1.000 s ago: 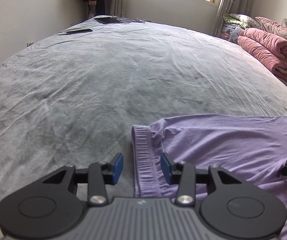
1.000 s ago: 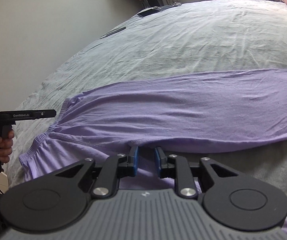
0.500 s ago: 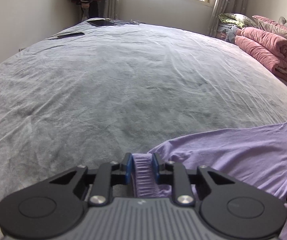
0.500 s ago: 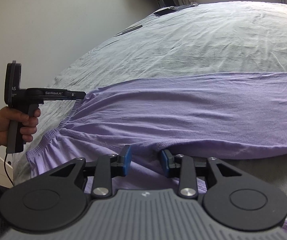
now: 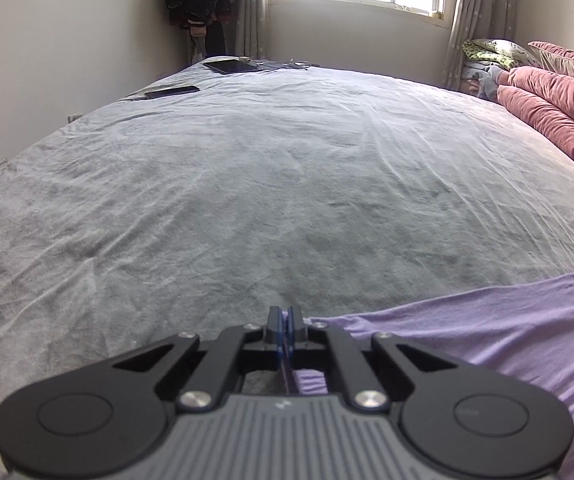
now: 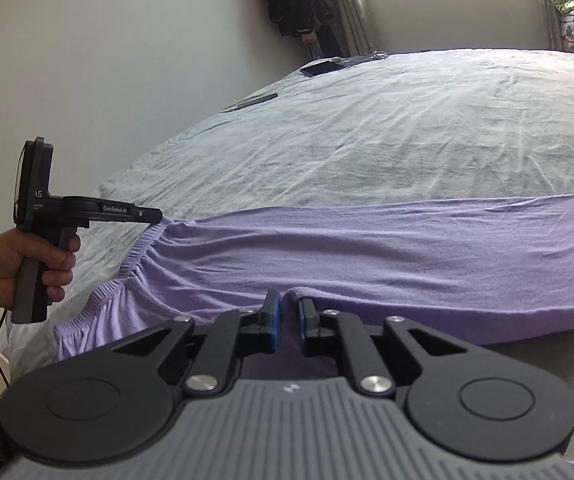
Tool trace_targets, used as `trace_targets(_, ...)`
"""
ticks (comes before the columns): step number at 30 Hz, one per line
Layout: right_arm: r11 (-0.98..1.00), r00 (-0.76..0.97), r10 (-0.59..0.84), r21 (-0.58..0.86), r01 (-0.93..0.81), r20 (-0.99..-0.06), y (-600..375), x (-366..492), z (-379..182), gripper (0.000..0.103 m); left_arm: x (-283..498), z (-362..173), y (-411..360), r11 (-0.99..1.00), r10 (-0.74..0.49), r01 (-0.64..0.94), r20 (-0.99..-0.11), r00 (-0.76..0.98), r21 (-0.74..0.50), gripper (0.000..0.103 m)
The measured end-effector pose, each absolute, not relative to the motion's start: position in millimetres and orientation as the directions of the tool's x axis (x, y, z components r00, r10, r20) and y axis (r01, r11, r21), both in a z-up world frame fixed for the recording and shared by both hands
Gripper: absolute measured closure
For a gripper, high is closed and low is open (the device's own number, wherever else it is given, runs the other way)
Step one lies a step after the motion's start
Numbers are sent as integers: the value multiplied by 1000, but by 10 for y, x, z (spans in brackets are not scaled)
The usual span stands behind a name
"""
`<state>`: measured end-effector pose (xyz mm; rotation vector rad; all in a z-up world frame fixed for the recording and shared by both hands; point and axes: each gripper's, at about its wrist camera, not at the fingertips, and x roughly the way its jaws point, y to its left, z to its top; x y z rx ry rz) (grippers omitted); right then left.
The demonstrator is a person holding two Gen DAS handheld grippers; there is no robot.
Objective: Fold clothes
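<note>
Trousers, lilac, lie stretched flat across the grey bed, waistband at the near-left edge, legs running off to the right.

Changes vs a sec ago: left tool was wide open w/ the ribbed waistband lying between its pads; since then it slid in over the band and clamped. Now it's fully closed on the waistband corner, w/ a sliver of lilac fabric pinched between the blue pads. From the right wrist view the band is drawn taut up to that tool's tip, so the grip looks real.

Right tool widened briefly, and its jaws are closing again now. A narrow gap shows between the pads; the raised fold at the crotch edge sits right at the tips, but I see no cloth between the pads yet, so no grip there.

Meaning for the task: one anchor is secured, the second is nearly so. Once the right side bites, prob. next is lifting both points to fold one leg over the other. Fold itself not yet begun.
</note>
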<state>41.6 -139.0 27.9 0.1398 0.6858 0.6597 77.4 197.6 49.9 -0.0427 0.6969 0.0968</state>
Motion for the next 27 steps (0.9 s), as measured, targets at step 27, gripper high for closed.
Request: trace_targets(27, 826, 592, 489, 124, -550, -641, -1340, 903, 476, 63, 637, 503, 1857, 999, 0, -30, -678, 735, -33, 70)
